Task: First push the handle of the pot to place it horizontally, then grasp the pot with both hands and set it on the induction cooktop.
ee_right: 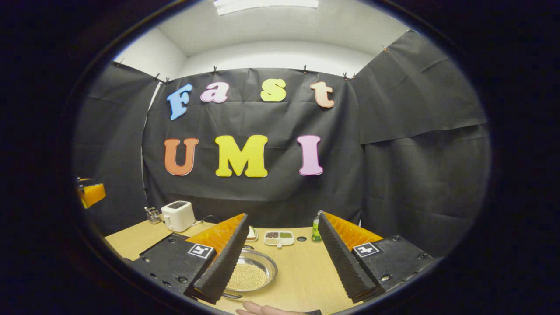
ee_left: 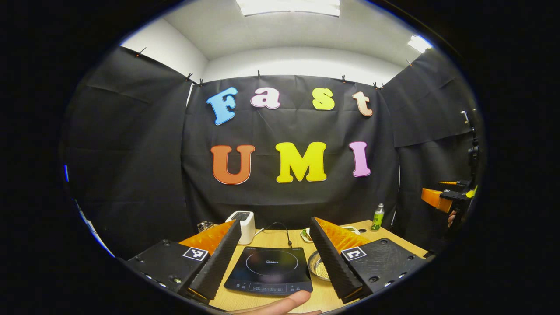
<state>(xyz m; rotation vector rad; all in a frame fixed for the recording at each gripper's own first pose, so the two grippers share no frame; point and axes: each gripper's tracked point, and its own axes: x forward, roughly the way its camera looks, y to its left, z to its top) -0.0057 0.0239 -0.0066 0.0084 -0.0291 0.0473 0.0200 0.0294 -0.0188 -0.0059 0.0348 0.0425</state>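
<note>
The pot (ee_right: 250, 275) is a shallow metal pan holding small pale beads. It sits on the wooden table (ee_right: 302, 271) just inside my right gripper's left finger, and a thin bit of its handle shows at its near rim. In the left gripper view the pot (ee_left: 318, 266) lies right of the black induction cooktop (ee_left: 269, 269), half hidden by a finger. My left gripper (ee_left: 275, 221) hangs open above the cooktop. My right gripper (ee_right: 282, 214) is open above the table, holding nothing.
A white toaster (ee_right: 178, 215) and a small wire holder (ee_right: 152, 214) stand at the back left. A compartment dish (ee_right: 279, 237) and a green bottle (ee_left: 378, 217) stand at the back. A person's hand (ee_left: 280, 305) lies at the near table edge.
</note>
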